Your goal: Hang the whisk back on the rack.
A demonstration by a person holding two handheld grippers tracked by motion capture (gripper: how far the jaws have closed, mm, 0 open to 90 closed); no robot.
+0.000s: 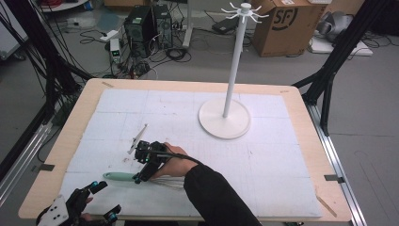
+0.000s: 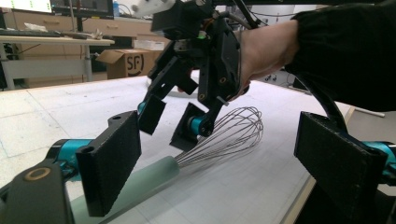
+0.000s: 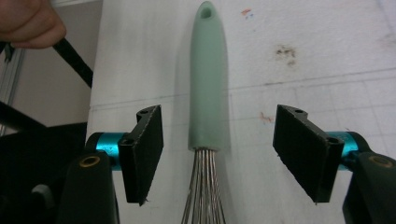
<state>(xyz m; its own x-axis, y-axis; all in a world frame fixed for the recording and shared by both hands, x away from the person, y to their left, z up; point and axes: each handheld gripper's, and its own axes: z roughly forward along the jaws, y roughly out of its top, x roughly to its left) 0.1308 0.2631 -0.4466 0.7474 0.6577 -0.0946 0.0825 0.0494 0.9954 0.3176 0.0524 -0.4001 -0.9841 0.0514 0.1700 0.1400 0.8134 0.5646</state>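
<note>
The wire whisk with the pale green handle (image 1: 123,177) lies flat on the white mat (image 1: 263,165), near the left front edge. The right gripper (image 3: 218,149) hangs above it, jaws apart on both sides of the handle, not touching it. The left gripper (image 1: 101,201) rests near the front left corner, jaws wide open, holding nothing.

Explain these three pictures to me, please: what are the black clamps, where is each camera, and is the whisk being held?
A person holds a two-jaw gripper in each hand. The high view looks down on the table; each other camera rides on a gripper. The right gripper straddles the whisk where the green handle meets the wires, its pads clear of it, so nothing is held. The left gripper waits open near the table's front edge. A white hook stand and a small metal tool also sit there.
</note>
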